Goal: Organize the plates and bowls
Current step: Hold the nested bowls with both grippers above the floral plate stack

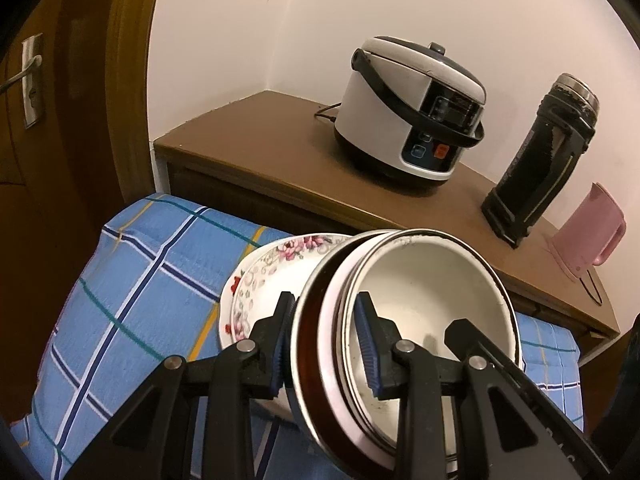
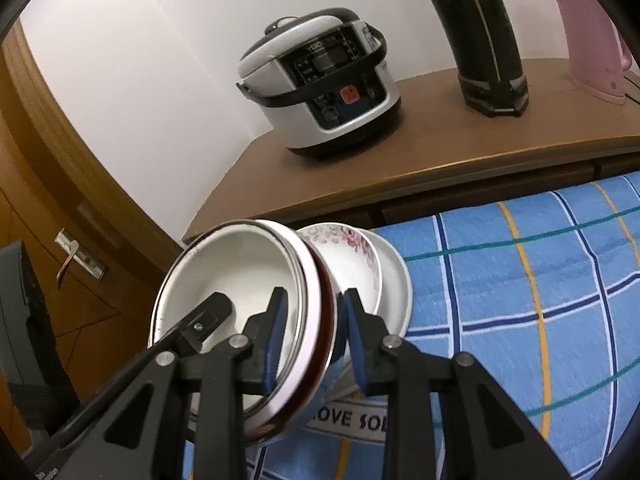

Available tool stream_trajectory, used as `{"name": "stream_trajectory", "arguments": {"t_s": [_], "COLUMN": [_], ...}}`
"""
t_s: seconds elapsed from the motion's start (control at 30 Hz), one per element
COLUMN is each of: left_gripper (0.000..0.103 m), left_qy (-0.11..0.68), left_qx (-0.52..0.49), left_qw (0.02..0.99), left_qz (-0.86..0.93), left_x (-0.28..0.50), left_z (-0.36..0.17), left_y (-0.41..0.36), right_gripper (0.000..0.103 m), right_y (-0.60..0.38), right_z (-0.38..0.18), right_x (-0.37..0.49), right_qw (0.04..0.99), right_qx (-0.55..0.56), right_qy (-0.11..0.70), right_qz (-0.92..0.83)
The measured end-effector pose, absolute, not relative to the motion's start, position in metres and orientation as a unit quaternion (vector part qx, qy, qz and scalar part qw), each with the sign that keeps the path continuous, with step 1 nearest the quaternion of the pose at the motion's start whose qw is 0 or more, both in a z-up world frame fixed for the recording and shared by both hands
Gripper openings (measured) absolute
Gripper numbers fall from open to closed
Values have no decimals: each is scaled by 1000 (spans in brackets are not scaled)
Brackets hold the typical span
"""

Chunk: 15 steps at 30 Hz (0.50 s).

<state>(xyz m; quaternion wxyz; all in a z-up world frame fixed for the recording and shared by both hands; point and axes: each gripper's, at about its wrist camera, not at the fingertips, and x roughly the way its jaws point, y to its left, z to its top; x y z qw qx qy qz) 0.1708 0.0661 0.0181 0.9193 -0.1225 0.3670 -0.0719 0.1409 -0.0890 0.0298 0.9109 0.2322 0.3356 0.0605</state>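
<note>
Grip: our left gripper [image 1: 326,344] and right gripper [image 2: 312,340] each clench opposite rims of the nested bowls [image 1: 424,312].
Place: bowls tilted above the flowered plates [image 1: 272,268] on the blue checked cloth [image 1: 132,280].
Advice: we should level both sides together, lower centred onto the plates, then release evenly.

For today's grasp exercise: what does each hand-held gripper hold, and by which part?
Both grip the stack of nested white enamel bowls by its rim: the left hand-held gripper and the right hand-held gripper on opposite sides.
</note>
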Motion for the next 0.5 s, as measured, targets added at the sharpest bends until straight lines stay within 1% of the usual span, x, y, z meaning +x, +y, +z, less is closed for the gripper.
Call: {"name": "stream_trajectory", "arguments": {"t_s": [0.5], "left_gripper": [33], "left_qy": [371], "left_qx": [-120], "left_qw": [918], "left_qz": [-75], "left_x": [198], "left_z": [17], "left_y": [55], "right_gripper": [29], "right_y": [-102], "right_z": [23], "right_x": [167], "right_qw": [909], "right_qx": [247], "right_qy": [332], "right_qz": [49]}}
